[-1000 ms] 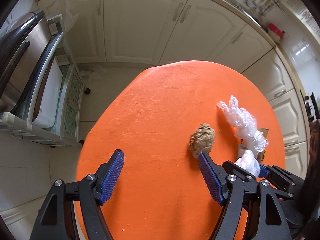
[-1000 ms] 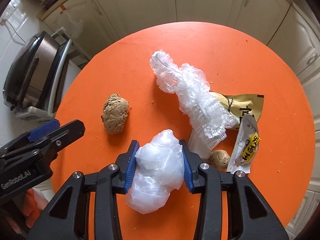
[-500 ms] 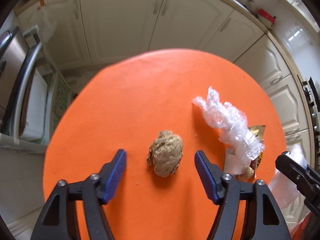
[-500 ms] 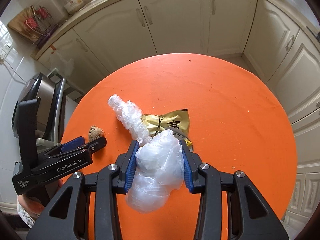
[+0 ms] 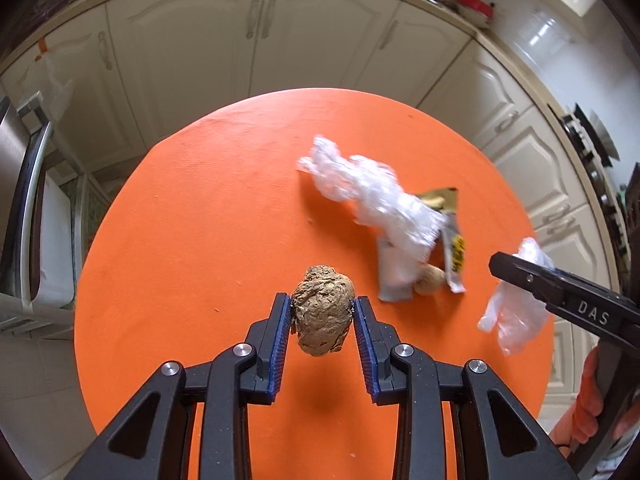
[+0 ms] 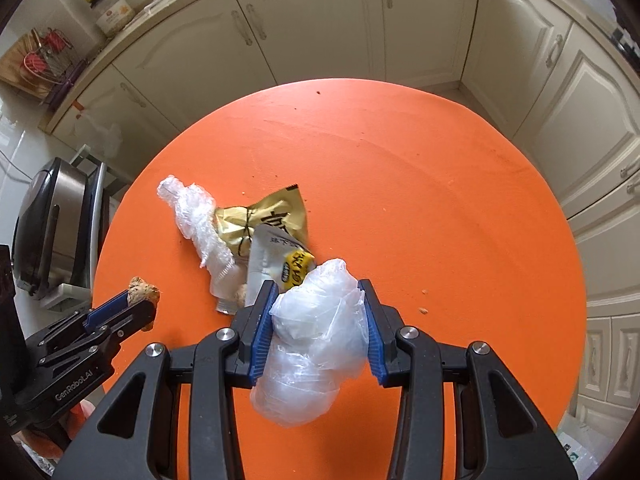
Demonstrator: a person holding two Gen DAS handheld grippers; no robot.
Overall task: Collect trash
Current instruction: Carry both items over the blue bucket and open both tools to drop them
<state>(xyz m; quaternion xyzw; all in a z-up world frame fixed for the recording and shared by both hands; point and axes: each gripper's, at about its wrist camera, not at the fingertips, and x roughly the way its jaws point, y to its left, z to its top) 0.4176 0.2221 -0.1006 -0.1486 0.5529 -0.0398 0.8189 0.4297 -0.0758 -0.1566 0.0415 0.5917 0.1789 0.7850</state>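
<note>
My left gripper [image 5: 322, 312] is shut on a brown crumpled paper ball [image 5: 323, 318] and holds it above the round orange table [image 5: 200, 220]. My right gripper [image 6: 318, 312] is shut on a clear plastic bag [image 6: 316, 344], also lifted off the table; it shows at the right of the left wrist view [image 5: 516, 300]. On the table lie a crinkled clear plastic wrap [image 6: 196, 216], a gold snack wrapper [image 6: 264, 216], a white and yellow sachet [image 6: 280, 264] and a small brown lump [image 5: 430, 280].
Cream kitchen cabinets [image 6: 320, 20] ring the table on the far side and right. A steel appliance on a rack [image 6: 52, 228] stands left of the table. A person's hand [image 5: 596, 400] holds the right gripper.
My left gripper has closed on the brown paper ball and lifted it. My right gripper, still holding the plastic bag, has moved away from the trash pile.
</note>
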